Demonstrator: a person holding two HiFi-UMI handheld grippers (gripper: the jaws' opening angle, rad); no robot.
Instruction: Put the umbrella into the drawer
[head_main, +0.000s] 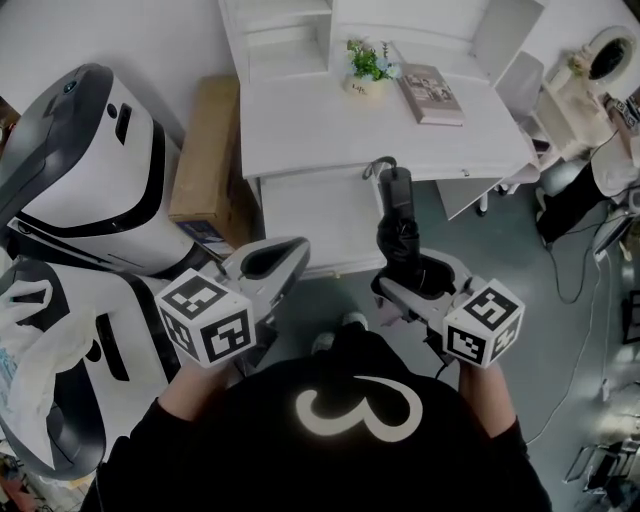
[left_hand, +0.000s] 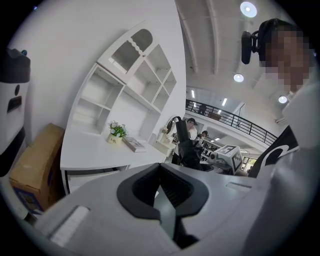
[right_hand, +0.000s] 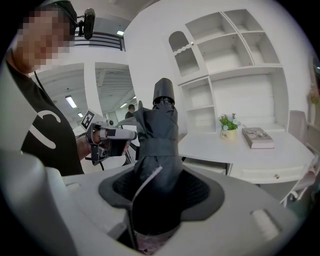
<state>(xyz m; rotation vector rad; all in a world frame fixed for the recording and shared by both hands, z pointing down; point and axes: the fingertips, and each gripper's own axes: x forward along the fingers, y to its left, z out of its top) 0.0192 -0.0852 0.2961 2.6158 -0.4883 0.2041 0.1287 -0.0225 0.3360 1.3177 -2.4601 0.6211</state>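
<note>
A folded black umbrella stands up out of my right gripper, whose jaws are shut around its lower part. In the right gripper view the umbrella fills the space between the black pads, strap wrapped round it and cap uppermost. My left gripper is held level beside it, to the left, open with nothing between its jaws. Ahead is a white desk with a drawer front below its top. The drawer's small knob shows in the right gripper view.
On the desk stand a small potted plant and a book, with white shelves behind. A cardboard box leans left of the desk. A large white and black machine fills the left. A chair stands right.
</note>
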